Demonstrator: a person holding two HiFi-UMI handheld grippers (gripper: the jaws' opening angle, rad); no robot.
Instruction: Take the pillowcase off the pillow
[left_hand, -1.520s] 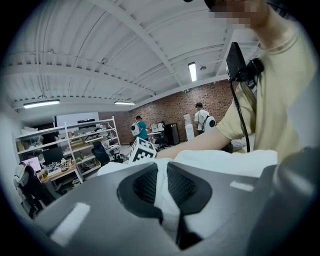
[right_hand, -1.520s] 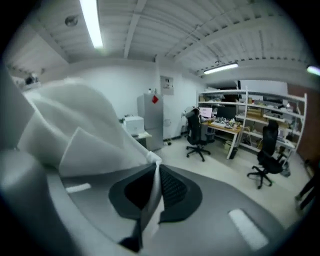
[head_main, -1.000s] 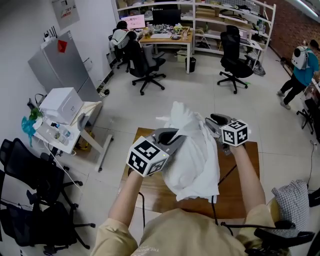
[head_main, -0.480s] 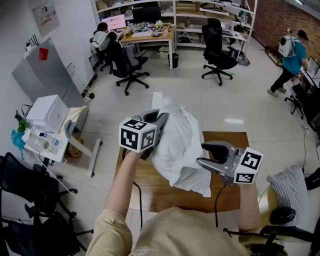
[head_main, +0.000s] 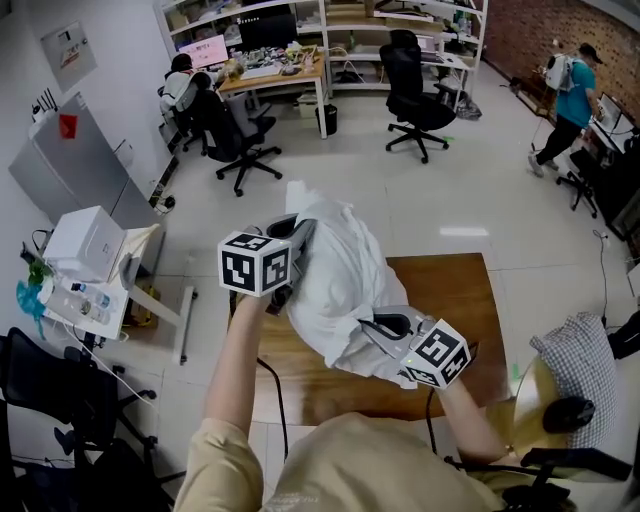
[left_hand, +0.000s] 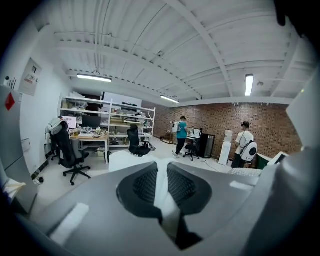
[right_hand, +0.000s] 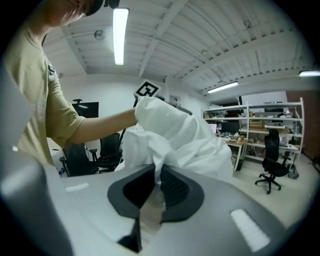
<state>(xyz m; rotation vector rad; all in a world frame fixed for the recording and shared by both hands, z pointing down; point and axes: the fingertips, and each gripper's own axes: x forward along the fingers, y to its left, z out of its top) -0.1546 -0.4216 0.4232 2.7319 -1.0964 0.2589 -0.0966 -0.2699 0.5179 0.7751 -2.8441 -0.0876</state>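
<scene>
- The white pillowcase (head_main: 335, 280) is hanging in the air above the wooden desk (head_main: 470, 300), bulging with the pillow inside it, so only white cloth is showing.
- Its long axis is running on a slant in the head view: the far end is pointing up and away from the person, and the near end is drooping toward the person's right side.
- The left claw (head_main: 300, 232) is gripping the upper far part from the left, its jaws pressing together on a thin fold of white cloth (left_hand: 161, 182).
- The right claw (head_main: 378, 326) is sitting at the low near end. Its jaws have just been closing and are now pinching a bunched fold of the pillowcase (right_hand: 175, 135) between the pads (right_hand: 172, 187).
- The pillowcase is stretching between the two claws, which are standing well apart.
- A checked cushion (head_main: 575, 370) is lying to the right of the desk.
</scene>
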